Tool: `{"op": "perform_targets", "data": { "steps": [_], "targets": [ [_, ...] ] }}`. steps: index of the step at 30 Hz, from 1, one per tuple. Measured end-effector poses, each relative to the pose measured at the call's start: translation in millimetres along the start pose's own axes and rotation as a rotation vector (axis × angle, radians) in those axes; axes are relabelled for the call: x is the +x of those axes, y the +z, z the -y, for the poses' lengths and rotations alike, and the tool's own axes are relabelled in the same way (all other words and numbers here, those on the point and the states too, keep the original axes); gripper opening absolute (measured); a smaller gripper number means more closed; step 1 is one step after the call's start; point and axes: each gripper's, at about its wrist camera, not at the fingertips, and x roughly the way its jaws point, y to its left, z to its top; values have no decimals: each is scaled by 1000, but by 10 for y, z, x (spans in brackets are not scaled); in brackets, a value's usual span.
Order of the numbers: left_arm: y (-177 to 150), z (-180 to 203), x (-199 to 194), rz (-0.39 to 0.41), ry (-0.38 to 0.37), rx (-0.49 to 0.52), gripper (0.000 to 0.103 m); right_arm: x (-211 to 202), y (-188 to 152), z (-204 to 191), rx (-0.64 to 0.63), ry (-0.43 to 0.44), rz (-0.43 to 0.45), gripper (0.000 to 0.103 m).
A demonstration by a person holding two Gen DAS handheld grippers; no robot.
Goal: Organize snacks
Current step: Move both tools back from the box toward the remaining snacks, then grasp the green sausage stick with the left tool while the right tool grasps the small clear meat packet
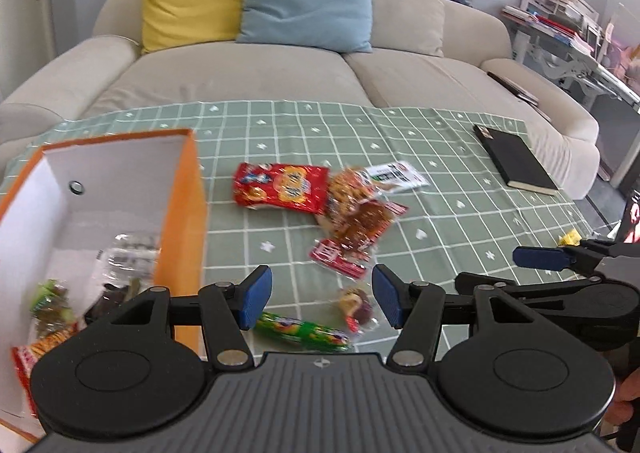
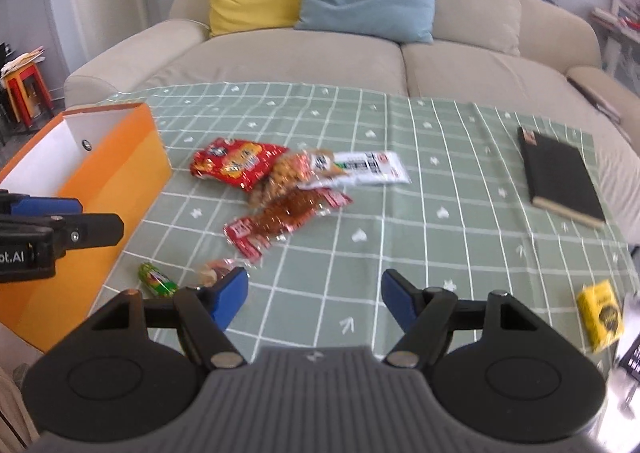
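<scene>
Left gripper with fingers wide apart and holding nothing, right gripper the same, green candy and small wrapped sweet just ahead, snack pile mid-table beside orange box, some snacks inside, black book far right

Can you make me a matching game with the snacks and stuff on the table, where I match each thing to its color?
Things:
1. box
2. notebook
3. big snack bag
4. long candy

Colors:
A. green
B. orange outside, white inside
C. black
D. red

Pairs: 1-B, 2-C, 3-D, 4-A
</scene>
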Motion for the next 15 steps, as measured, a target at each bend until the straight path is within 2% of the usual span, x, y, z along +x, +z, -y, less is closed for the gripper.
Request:
{"op": "perform_targets", "data": {
  "steps": [6, 12, 15],
  "targets": [
    [-130, 39, 164, -29, -7, -6, 68, 199, -176, 47, 33, -21, -38, 71],
    [-289, 63, 322, -48, 32, 63, 69, 356, -286, 85, 62, -15, -75, 71],
    [-352, 62, 362, -53, 25, 88, 69, 395, -322, 69, 66, 6, -80, 70]
  ]
}}
